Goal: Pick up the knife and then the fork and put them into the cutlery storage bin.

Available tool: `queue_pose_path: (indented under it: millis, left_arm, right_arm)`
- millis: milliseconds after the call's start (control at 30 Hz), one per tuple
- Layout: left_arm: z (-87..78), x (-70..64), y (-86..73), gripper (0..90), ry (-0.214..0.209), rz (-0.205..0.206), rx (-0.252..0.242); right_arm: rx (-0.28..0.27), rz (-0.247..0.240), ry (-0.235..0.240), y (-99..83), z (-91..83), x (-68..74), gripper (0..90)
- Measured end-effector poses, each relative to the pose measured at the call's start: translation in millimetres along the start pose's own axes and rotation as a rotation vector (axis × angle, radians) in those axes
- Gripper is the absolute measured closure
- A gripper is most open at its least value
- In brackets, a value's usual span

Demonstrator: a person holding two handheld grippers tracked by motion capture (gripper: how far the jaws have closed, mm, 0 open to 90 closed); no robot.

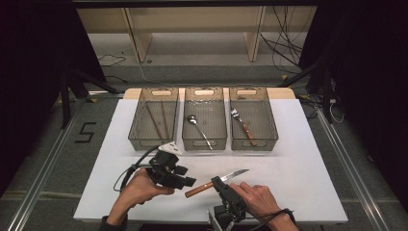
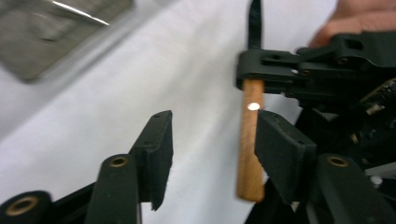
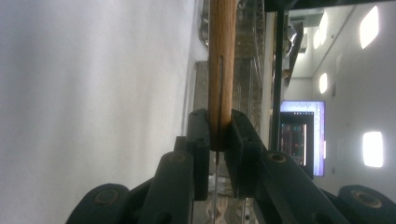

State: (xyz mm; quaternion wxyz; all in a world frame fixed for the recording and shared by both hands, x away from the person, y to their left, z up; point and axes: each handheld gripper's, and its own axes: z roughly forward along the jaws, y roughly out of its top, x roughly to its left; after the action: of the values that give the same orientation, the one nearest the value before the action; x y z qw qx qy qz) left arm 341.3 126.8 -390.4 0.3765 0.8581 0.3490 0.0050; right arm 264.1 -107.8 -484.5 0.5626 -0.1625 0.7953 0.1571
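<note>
1. Right gripper (image 1: 220, 184) clamps a knife (image 1: 217, 182) by its smooth wooden handle, above the white table (image 1: 298, 168).
2. Left gripper (image 2: 212, 140) jaws spread wide, handle end between them, touching one pad.

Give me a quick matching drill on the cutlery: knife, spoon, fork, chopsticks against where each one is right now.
Things:
1. knife
2. spoon
3. fork
4. chopsticks

Places:
A. middle bin
B. left bin
C. clamped in the right gripper, handle end between the open jaws of the left gripper
D. right bin

Pairs: 1-C, 2-A, 3-D, 4-B
</note>
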Motion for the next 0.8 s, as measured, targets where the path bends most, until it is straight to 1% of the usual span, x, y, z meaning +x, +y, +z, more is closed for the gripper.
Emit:
queue_pose_path:
  millis: [33, 67, 133, 167, 200, 233, 267, 300, 333, 367, 400, 500, 600, 633, 700, 733, 767, 800]
  left_arm:
    - [-4.2, 2.4, -0.5, 42.6, 0.006, -0.008, -0.016]
    - [-10.6, 6.0, -1.6, 41.2, 0.017, -0.021, -0.047]
    - [-18.7, 9.7, -4.4, 37.7, 0.044, -0.033, -0.088]
    - [-21.3, 10.9, -6.4, 36.5, 0.055, -0.035, -0.100]
    - [-23.1, 12.1, -8.6, 35.6, 0.063, -0.039, -0.110]
    - [-24.3, 13.7, -10.9, 34.4, 0.076, -0.039, -0.118]
    - [-24.8, 15.1, -13.4, 33.4, 0.088, -0.044, -0.129]
    - [-24.6, 16.3, -16.2, 32.6, 0.098, -0.050, -0.138]
    - [-24.0, 17.6, -19.1, 31.3, 0.109, -0.049, -0.143]
    - [-23.2, 19.1, -22.0, 30.0, 0.122, -0.046, -0.146]
    - [-22.1, 20.2, -25.2, 29.5, 0.135, -0.049, -0.161]
    - [-19.8, 23.7, -34.8, 28.1, 0.148, -0.043, -0.197]
    - [-17.8, 26.3, -44.4, 27.1, 0.162, -0.041, -0.227]
    - [-17.4, 27.2, -47.3, 26.7, 0.162, -0.044, -0.236]
    - [-16.2, 29.5, -53.4, 25.5, 0.175, -0.036, -0.254]
    - [-15.5, 31.0, -56.4, 25.2, 0.187, -0.031, -0.259]
    - [-14.3, 32.3, -59.5, 25.0, 0.198, -0.037, -0.267]
    - [-13.5, 33.8, -62.5, 24.9, 0.202, -0.040, -0.274]
  right_arm:
    - [0.003, 0.002, -0.003, -1.7, -0.1, -1.9, 81.2]
    - [0.007, 0.013, -0.003, -3.0, -0.3, -2.7, 81.2]
    - [0.022, 0.040, 0.008, -6.6, -1.1, -7.5, 81.2]
    - [0.018, 0.072, 0.021, -9.3, -1.3, -11.5, 81.2]
    - [0.014, 0.084, 0.017, -11.5, -1.3, -14.9, 81.2]
    - [0.027, 0.104, 0.026, -13.4, -2.2, -17.8, 81.2]
    - [0.025, 0.121, 0.034, -15.7, -2.2, -21.7, 81.2]
    - [0.028, 0.152, 0.037, -18.3, -2.6, -25.0, 81.2]
    - [0.031, 0.183, 0.050, -20.8, -2.9, -29.2, 81.2]
    - [0.030, 0.203, 0.051, -23.9, -3.2, -33.5, 81.2]
    - [0.030, 0.230, 0.052, -26.8, -3.6, -37.3, 81.2]
    - [0.031, 0.308, 0.059, -37.0, -2.3, -50.8, 81.2]
    - [0.046, 0.427, 0.077, -46.6, -0.5, -68.9, 81.1]
    - [0.050, 0.486, 0.093, -49.5, 0.4, -75.0, 81.2]
    - [0.051, 0.569, 0.127, -57.1, 3.6, -88.2, 81.2]
    - [0.054, 0.624, 0.151, -61.2, 6.2, -94.9, 81.2]
    - [0.058, 0.676, 0.183, -65.6, 8.5, -101.4, 81.1]
    - [0.054, 0.724, 0.199, -70.3, 11.5, -107.4, 81.2]
